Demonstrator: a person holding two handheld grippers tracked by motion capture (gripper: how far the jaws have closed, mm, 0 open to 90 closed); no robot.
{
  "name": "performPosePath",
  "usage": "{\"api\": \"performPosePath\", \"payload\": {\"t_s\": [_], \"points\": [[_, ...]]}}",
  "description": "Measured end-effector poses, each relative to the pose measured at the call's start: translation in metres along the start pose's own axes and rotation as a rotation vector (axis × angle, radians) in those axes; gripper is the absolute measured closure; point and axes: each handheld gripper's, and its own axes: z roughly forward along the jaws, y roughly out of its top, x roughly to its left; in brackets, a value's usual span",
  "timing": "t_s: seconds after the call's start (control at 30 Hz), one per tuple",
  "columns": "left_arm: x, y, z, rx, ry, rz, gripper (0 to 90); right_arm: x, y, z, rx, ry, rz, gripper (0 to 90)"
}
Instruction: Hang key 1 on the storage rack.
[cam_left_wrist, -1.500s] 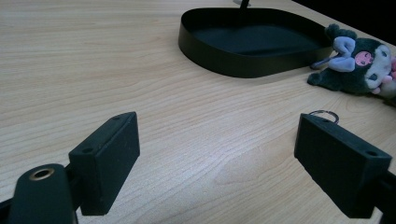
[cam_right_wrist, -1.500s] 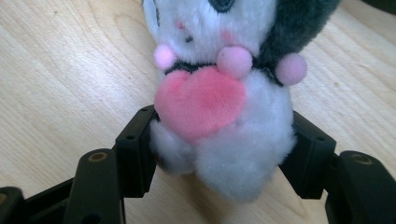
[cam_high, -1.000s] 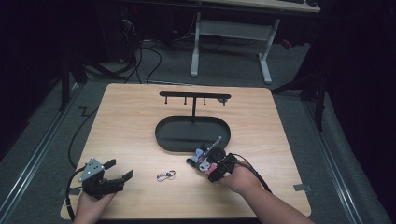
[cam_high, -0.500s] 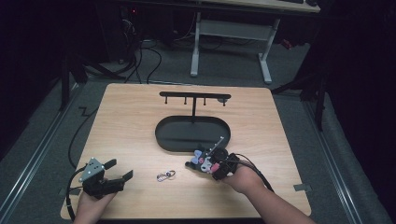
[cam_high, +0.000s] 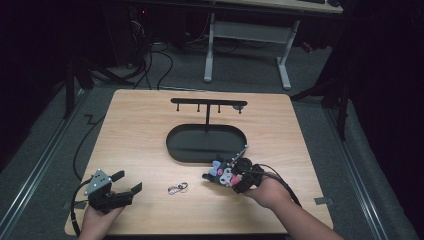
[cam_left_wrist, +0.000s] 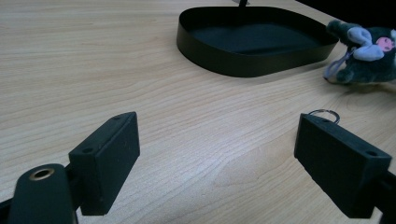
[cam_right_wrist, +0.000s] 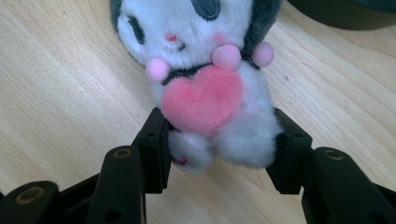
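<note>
While my right gripper (cam_right_wrist: 219, 144) clamps the plush toy (cam_right_wrist: 205, 88) by its lower body, having just closed on it, my left gripper (cam_left_wrist: 217, 154) rests wide open with nothing between its jaws; the key ring (cam_high: 177, 188) lies between both, the black tray (cam_high: 207, 144) beyond.

In the high view the pale wooden worktop (cam_high: 150, 135) is evenly lit from above while the floor and room around it sink into near black, and the picture is soft and slightly grainy, so the small key ring (cam_high: 177, 188) is hard to make out. The left gripper view is bright and clear on the wood grain, with a soft shadow under the black tray (cam_left_wrist: 252, 65) and mild blur on the near tool pads (cam_left_wrist: 112, 161). The right gripper view is warm and bright, the plush toy (cam_right_wrist: 205, 88) fairly sharp, its top cropped, the near black parts soft.
</note>
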Motion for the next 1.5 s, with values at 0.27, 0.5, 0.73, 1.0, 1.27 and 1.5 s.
{"api": "performPosePath", "payload": {"t_s": [0.27,0.5,0.73,1.0,1.27,1.5], "points": [[0.0,0.0,0.0,-0.005,-0.002,0.004,14.9,-0.015,-0.01,-0.018,-0.024,0.011,0.061,50.1],[-0.001,0.0,0.0,-0.009,-0.007,0.007,14.8,-0.033,-0.017,-0.037,-0.034,0.059,0.172,50.1],[-0.002,0.0,0.001,-0.011,-0.01,0.01,14.9,-0.047,-0.018,-0.057,-0.026,0.074,0.222,50.1],[-0.002,0.0,0.001,-0.011,-0.013,0.012,14.9,-0.063,-0.016,-0.077,-0.029,0.068,0.273,50.0],[-0.002,0.0,0.0,-0.017,-0.013,0.018,14.9,-0.073,-0.009,-0.096,-0.028,0.053,0.289,50.0],[-0.002,0.0,0.0,-0.021,-0.013,0.019,14.8,-0.077,0.003,-0.109,-0.047,0.047,0.306,49.8]]}}
